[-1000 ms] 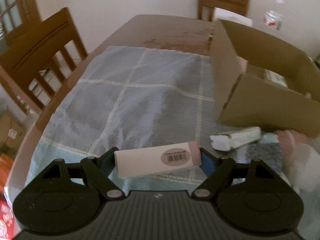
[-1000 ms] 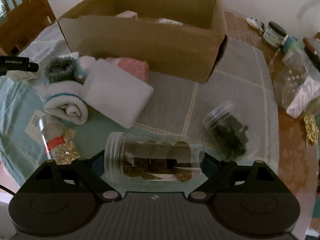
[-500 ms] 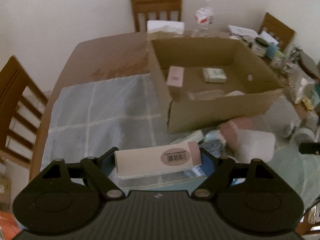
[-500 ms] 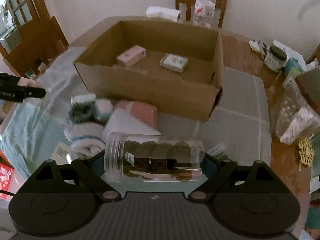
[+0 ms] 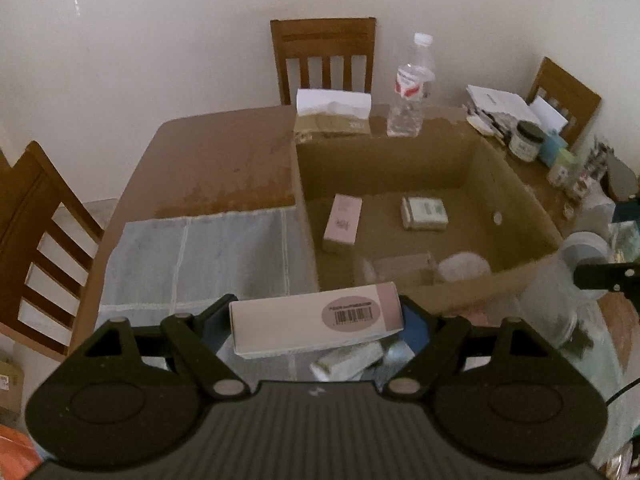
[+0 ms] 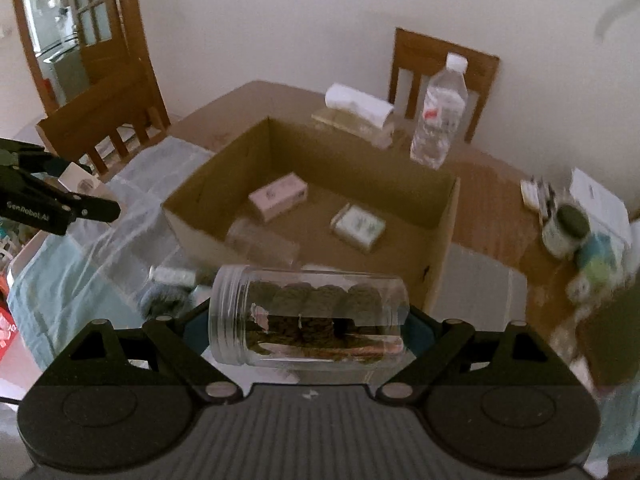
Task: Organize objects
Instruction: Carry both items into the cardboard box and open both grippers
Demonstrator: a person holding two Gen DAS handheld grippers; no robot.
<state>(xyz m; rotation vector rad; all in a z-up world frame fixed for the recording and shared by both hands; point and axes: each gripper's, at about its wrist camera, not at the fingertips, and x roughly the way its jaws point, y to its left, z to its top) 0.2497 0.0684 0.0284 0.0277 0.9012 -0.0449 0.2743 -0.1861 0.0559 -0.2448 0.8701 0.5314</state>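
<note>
Both grippers have come up off the cloth since the earlier frames: the view went from the clutter at close range to looking down into the open cardboard box (image 5: 516,184).

Left gripper (image 5: 316,322) is clamped on the long white carton with the pink end (image 5: 304,326), held crosswise, ends against the pads. Right gripper (image 6: 310,320) is clamped the same way on the clear jar of dark biscuits (image 6: 310,318), lying sideways, threaded neck to its left.

Box floor holds a pink carton (image 5: 342,222) at the left and a pale green pack (image 5: 424,212) mid-floor, plus some blurred items by the near wall.

Suggested from here:
- Clear the near wall before dropping; both loads hang just short of it.
- Carton: set it in the bare strip along the far wall, parallel to it.
- Jar: it will roll, so park it against a wall or a pack, and release low.
- Stagger the two drops; the grippers are near each other over one box.
</note>
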